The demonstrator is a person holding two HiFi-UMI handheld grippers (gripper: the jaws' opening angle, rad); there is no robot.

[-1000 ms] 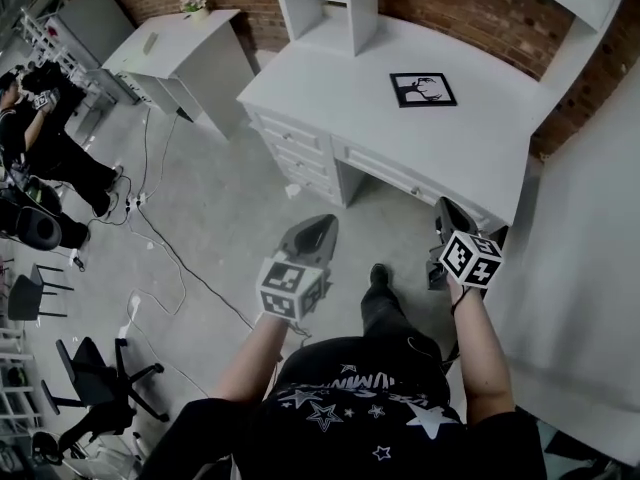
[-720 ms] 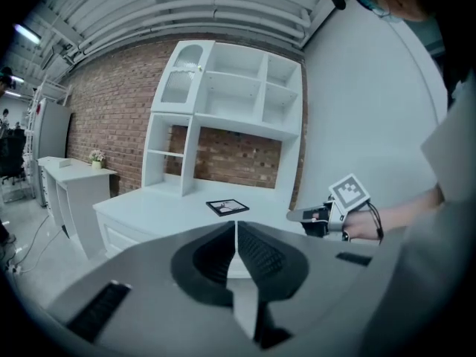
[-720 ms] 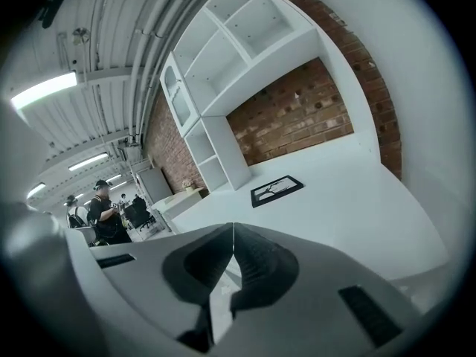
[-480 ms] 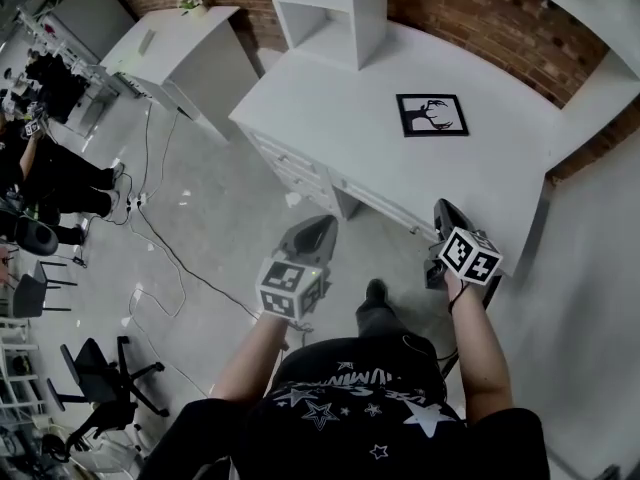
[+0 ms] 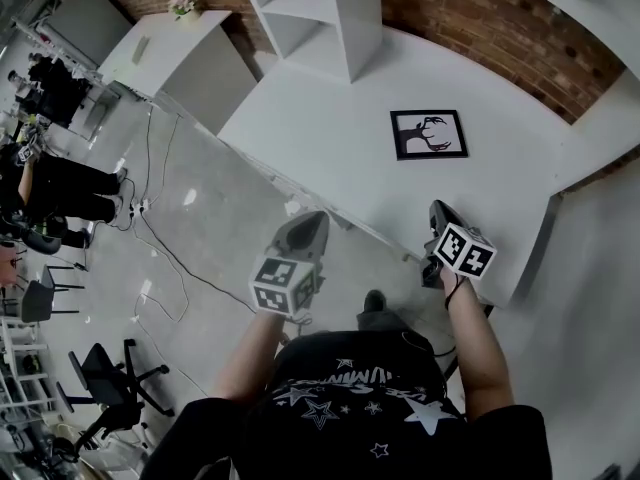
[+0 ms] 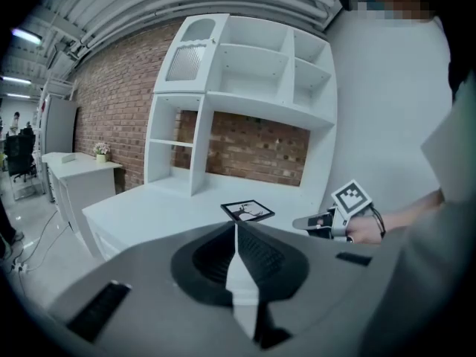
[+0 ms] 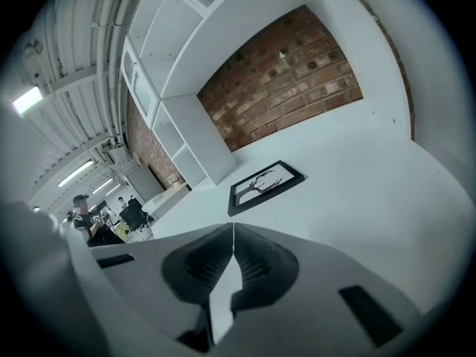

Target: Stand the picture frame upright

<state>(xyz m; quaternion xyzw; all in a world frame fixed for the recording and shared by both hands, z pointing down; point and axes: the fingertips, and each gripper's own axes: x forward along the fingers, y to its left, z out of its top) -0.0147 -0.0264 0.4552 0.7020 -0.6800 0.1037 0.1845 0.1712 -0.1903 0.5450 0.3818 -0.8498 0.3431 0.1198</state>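
A person stands at the front edge of a white desk, a two-jaw tool in each hand. The picture frame (image 5: 428,134) lies flat and face up on the open surface (image 5: 330,138), its black tree silhouette showing. It is well apart from both tools and from the shelf unit (image 5: 320,8) against the brick wall, a spot that leaves every edge free to reach.

The left tool (image 5: 312,220) hangs just short of the surface's front edge, its jaws pressed together on nothing. The right tool (image 5: 438,213) is over the near part of the surface, likewise closed and empty. Both point toward the frame, which suggests a reach being lined up. The lift itself appears not yet begun, and the jaws would need to part before taking an edge.
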